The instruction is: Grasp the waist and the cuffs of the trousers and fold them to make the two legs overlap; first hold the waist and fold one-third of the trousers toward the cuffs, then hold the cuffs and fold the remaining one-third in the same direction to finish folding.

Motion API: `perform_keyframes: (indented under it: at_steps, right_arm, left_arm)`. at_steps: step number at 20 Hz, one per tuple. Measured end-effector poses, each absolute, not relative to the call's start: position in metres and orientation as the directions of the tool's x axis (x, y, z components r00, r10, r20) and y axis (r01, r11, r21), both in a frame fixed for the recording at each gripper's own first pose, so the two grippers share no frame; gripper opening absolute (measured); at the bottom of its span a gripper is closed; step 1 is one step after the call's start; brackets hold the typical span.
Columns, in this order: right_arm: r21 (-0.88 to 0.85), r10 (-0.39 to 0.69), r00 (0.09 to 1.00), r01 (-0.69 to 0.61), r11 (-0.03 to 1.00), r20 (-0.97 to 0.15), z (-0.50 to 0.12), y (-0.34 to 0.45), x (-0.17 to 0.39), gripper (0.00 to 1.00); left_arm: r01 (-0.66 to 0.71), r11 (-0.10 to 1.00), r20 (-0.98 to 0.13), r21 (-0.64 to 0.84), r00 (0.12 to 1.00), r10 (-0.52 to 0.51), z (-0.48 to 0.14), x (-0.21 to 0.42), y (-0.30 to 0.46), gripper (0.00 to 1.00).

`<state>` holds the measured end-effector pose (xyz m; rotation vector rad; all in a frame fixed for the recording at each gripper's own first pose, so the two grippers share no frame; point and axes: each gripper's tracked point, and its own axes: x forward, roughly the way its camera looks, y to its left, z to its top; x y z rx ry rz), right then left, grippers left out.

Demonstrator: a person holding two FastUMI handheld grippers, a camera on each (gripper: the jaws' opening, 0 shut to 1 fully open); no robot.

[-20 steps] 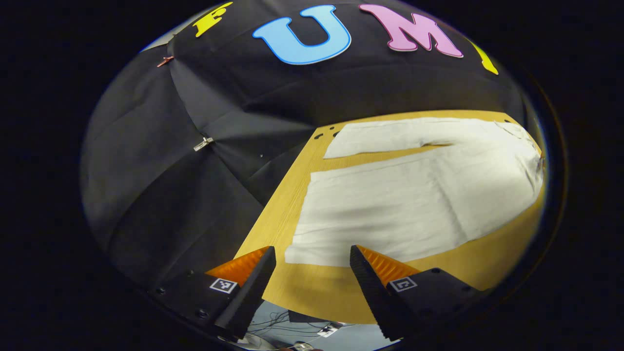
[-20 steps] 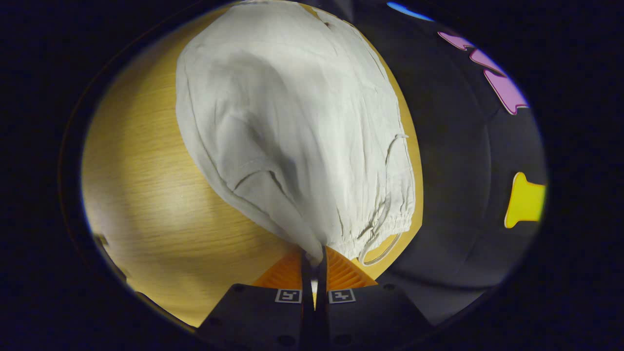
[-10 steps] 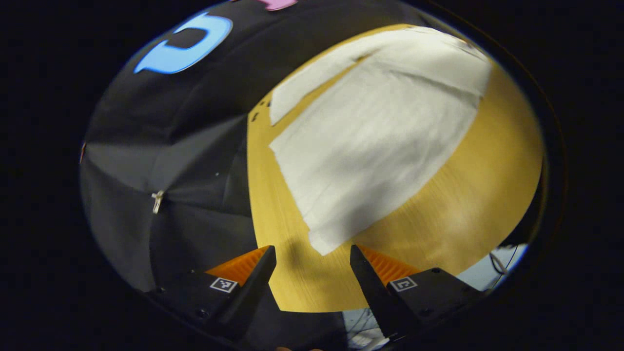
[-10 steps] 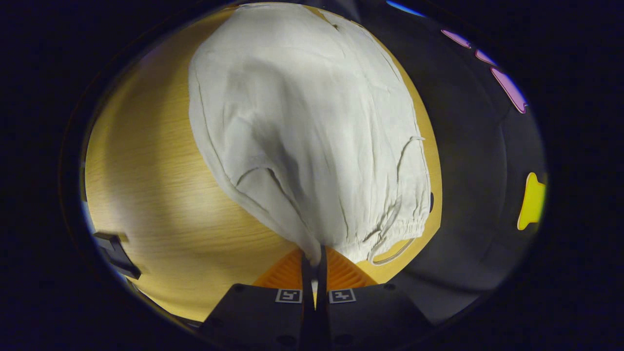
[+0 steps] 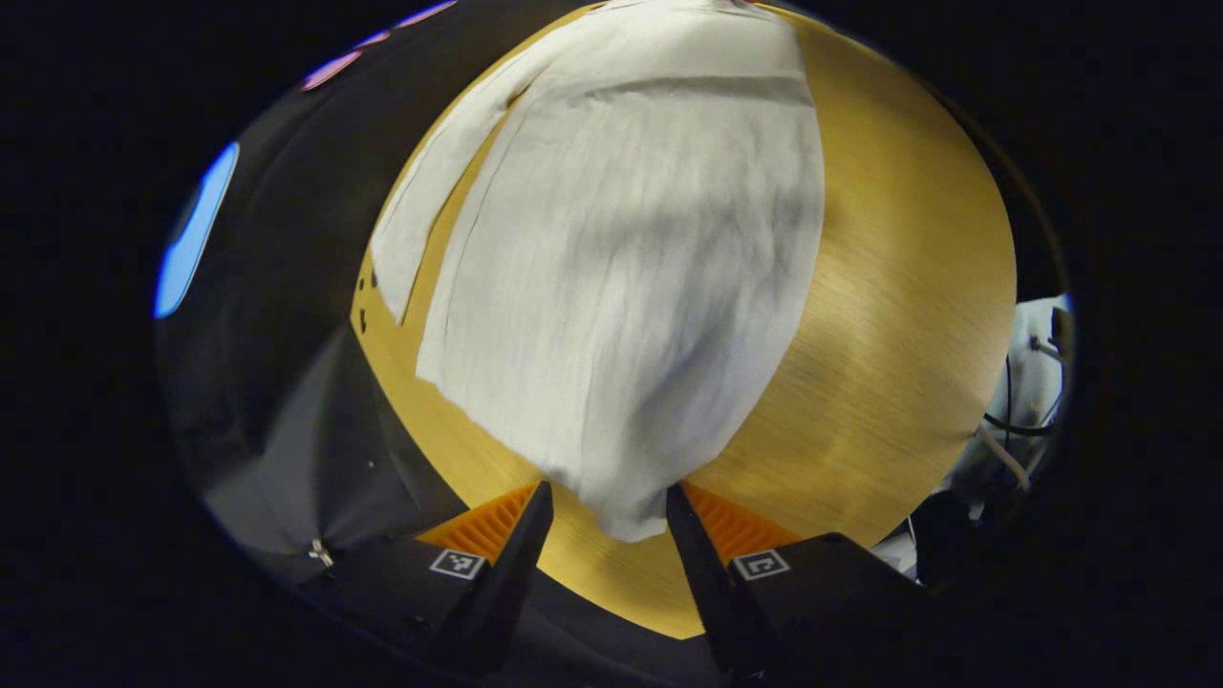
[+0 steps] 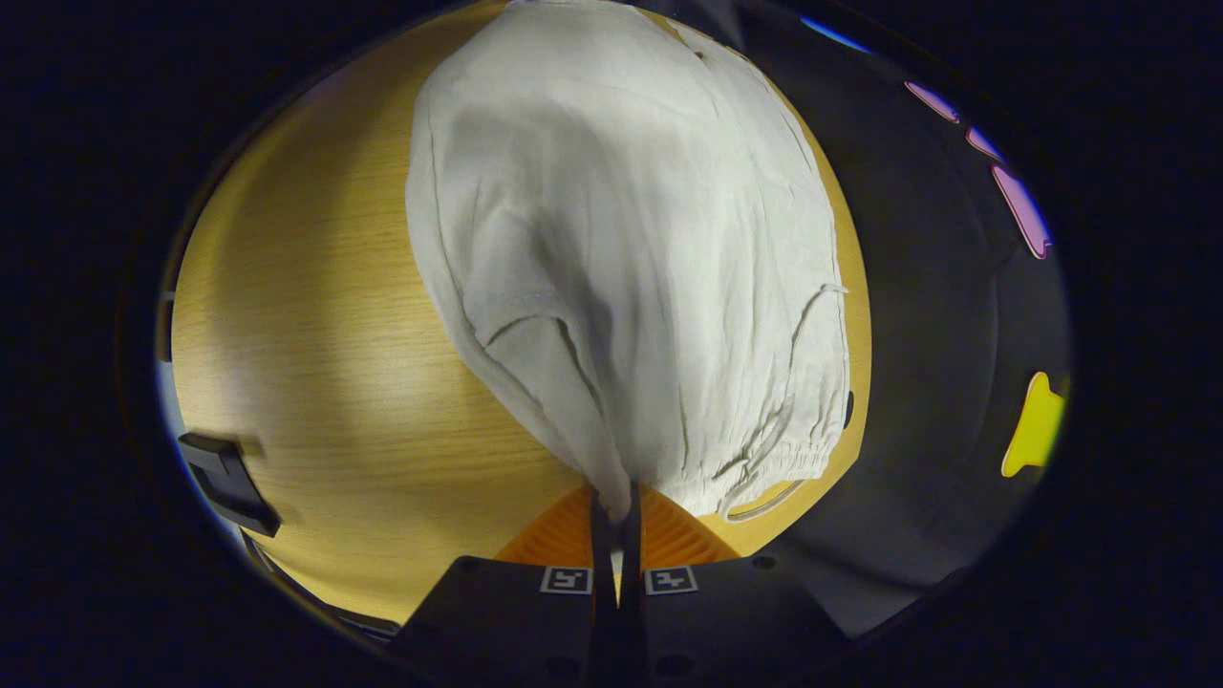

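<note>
Pale grey-white trousers [image 5: 621, 268] lie spread on a wooden table [image 5: 889, 315], both legs stretching away in the left gripper view. The near leg's cuff corner [image 5: 626, 516] sits between the fingers of my left gripper [image 5: 607, 511], which stands open around it. In the right gripper view the trousers [image 6: 621, 248] run away from the elastic waist [image 6: 764, 468], with a drawstring loop hanging at the table edge. My right gripper [image 6: 616, 506] is shut on the waist's near corner, and the cloth rises slightly into the pinch.
The wooden table [image 6: 315, 363] has bare surface to the left of the trousers in the right gripper view. A dark bracket [image 6: 229, 483] sits at its left edge. Cables [image 5: 1013, 420] hang beyond the table on the right of the left gripper view.
My left gripper has swung around and moved in, so the cuff corner now lies between its open fingers. The right gripper keeps its hold on the waist, barely shifting.
</note>
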<state>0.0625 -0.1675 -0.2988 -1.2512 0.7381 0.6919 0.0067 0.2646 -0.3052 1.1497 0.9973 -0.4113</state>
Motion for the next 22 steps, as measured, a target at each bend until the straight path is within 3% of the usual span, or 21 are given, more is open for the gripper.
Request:
perform_keyframes:
  at_steps: [3,7,9,16,19,22]
  right_arm:
    - [-0.578,0.059,0.594,-0.798,0.170,-0.802,-0.299,-0.168,0.063,0.05]
    - [-0.595,0.056,0.606,-0.792,0.140,-0.793,-0.299,-0.169,0.063,0.05]
    - [-0.595,0.054,0.606,-0.791,0.141,-0.793,-0.298,-0.169,0.063,0.05]
    - [-0.612,0.039,0.623,-0.777,0.147,-0.782,-0.297,-0.174,0.066,0.05]
    - [-0.639,0.038,0.666,-0.729,0.245,-0.745,-0.277,-0.176,0.069,0.05]
    - [-0.657,0.037,0.720,-0.651,0.380,-0.693,-0.247,-0.174,0.073,0.05]
  left_arm:
    - [0.748,0.347,-0.823,0.566,0.533,0.194,-0.305,0.025,0.256,0.58]
    - [0.729,0.376,-0.819,0.572,0.535,0.207,-0.309,0.034,0.257,0.24]
    - [0.707,0.399,-0.810,0.583,0.540,0.227,-0.311,0.035,0.262,0.12]
    - [0.608,0.501,-0.776,0.615,0.578,0.251,-0.311,0.038,0.264,0.06]
    - [0.505,0.587,-0.733,0.633,0.635,0.243,-0.295,0.040,0.263,0.06]
    - [0.437,0.604,-0.678,0.667,0.691,0.249,-0.268,0.037,0.261,0.06]
